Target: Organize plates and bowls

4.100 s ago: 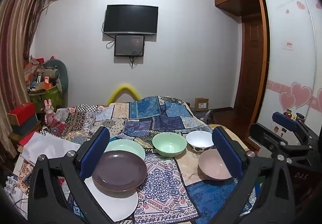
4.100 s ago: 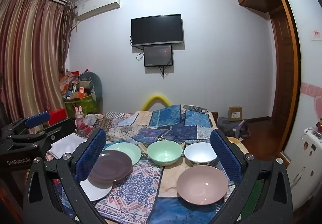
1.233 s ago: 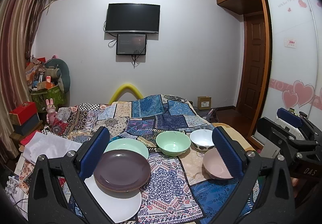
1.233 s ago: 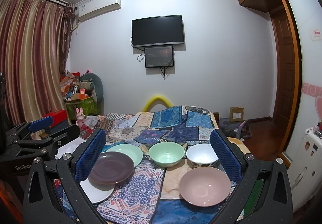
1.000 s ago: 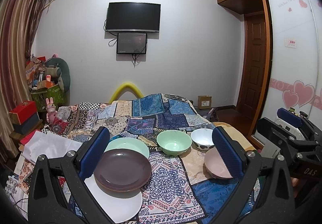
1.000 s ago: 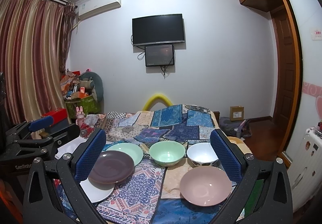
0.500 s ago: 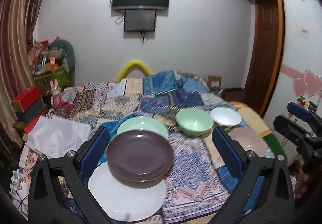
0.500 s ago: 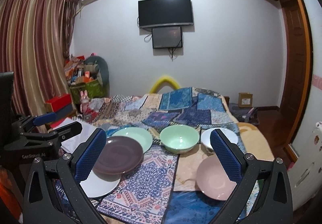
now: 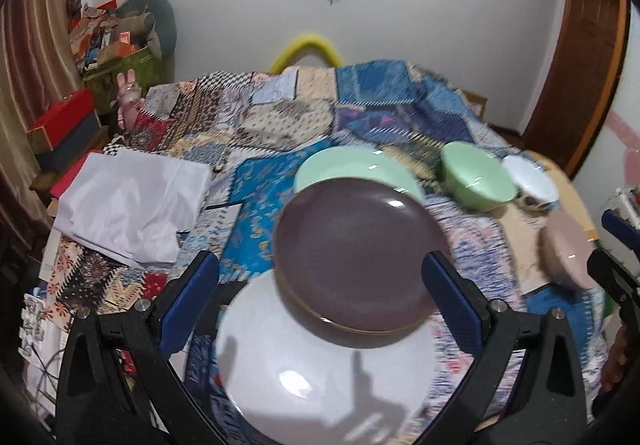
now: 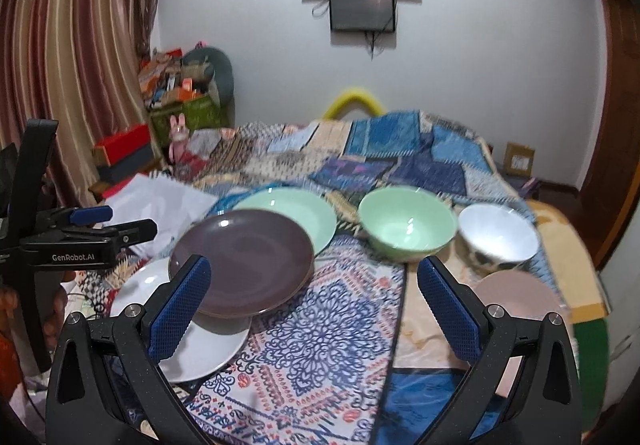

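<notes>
While both grippers, left [image 9: 320, 289] and right [image 10: 310, 293], gape wide and empty: purple plate [image 10: 242, 263] stacked on white plate [image 10: 192, 337] near bed's [image 10: 400, 165] left edge, bowls unsorted.

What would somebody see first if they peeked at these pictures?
Probably the big purple plate, resting partly on a white plate at the near left of the patchwork quilt. Next, the mint-green bowl and white bowl behind, then each gripper's open blue jaws low in its picture.

"GenRobot.AI" in white letters on the black body of the left gripper [image 10: 114, 235], left edge of the right wrist view
</notes>
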`<action>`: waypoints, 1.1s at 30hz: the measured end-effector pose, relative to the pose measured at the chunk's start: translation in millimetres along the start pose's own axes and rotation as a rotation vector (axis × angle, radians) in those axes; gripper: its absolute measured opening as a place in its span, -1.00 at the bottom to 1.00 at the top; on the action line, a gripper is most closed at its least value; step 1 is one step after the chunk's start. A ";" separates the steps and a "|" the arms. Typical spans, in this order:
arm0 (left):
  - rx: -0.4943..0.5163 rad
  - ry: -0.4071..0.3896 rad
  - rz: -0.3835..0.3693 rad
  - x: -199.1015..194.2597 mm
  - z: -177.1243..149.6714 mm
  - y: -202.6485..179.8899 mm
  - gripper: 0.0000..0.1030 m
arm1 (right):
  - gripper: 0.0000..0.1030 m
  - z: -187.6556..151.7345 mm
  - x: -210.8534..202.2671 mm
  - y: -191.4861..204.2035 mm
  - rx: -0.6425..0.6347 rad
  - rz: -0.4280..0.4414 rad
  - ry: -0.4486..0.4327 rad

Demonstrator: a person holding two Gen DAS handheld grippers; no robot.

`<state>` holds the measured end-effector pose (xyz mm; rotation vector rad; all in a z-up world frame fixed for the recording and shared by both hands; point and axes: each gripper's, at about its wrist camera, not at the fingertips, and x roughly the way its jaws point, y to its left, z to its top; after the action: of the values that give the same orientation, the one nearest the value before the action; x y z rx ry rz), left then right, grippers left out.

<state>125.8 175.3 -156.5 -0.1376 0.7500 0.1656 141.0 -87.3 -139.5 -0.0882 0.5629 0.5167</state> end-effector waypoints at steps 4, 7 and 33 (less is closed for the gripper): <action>0.032 0.048 0.021 27.5 -0.8 9.8 0.79 | 0.80 -2.9 30.5 -1.5 0.029 0.026 0.074; 0.016 0.109 0.008 50.2 -0.6 22.3 0.64 | 0.63 -5.7 55.2 -2.8 0.053 0.044 0.145; -0.036 0.257 -0.167 129.8 6.1 44.6 -0.33 | -0.40 -22.1 139.8 -7.0 0.146 0.128 0.368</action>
<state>214.4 233.0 -244.1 -0.2580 0.9875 0.0015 234.6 -36.1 -232.7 -0.0072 0.9692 0.5867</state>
